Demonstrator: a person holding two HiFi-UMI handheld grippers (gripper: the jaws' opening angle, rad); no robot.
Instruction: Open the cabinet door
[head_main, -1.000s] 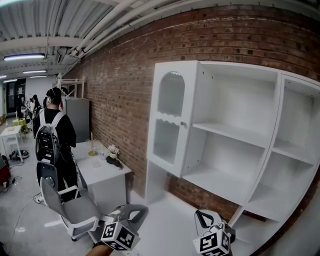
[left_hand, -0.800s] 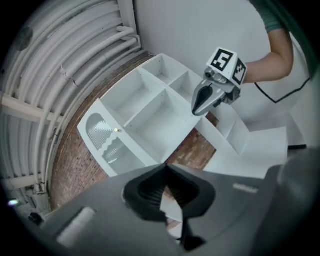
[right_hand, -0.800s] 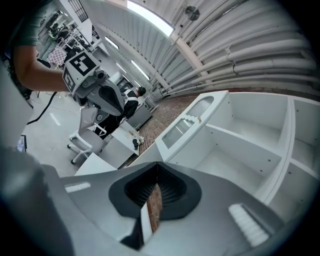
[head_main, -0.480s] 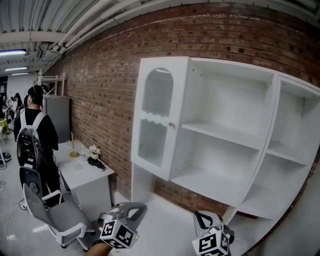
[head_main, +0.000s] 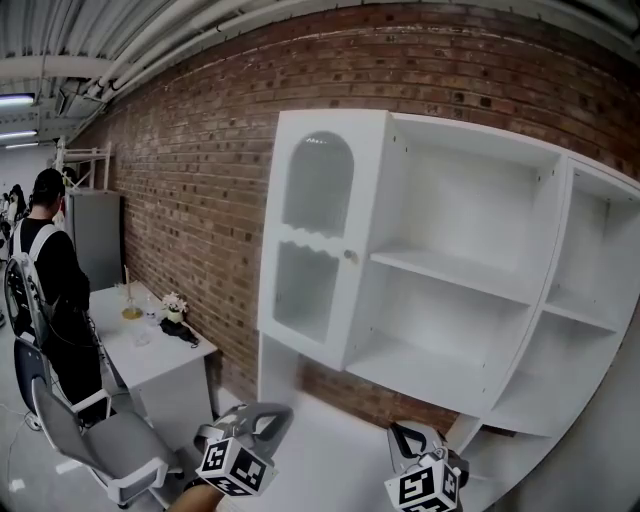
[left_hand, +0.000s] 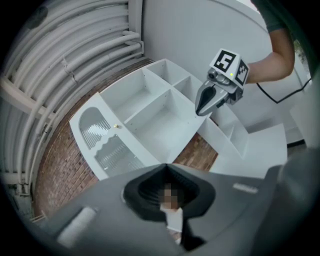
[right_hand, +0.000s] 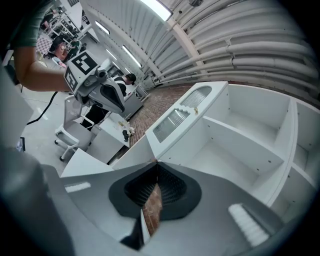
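Note:
The white wall cabinet (head_main: 450, 300) hangs on a brick wall. Its only door (head_main: 318, 235), with an arched ribbed-glass pane, is closed at the cabinet's left end. A small brass knob (head_main: 351, 257) sits on the door's right edge. The other shelves are open and bare. My left gripper (head_main: 272, 418) and right gripper (head_main: 402, 432) are low at the frame's bottom, well short of the cabinet, both shut and holding nothing. The left gripper view shows the door (left_hand: 107, 142) beyond its closed jaws (left_hand: 167, 166), and the right gripper (left_hand: 210, 97). The right gripper view (right_hand: 156, 162) shows the door (right_hand: 182, 112).
A white counter (head_main: 330, 440) runs under the cabinet. At the left stand a white desk (head_main: 150, 345) with small items, a grey office chair (head_main: 95, 440), a person with a backpack (head_main: 45, 280) and a grey locker (head_main: 97, 235).
The head view has swung so that the person, desk and chair slid left. The cabinet fills more of the frame. Both grippers stay shut at the frame's bottom.

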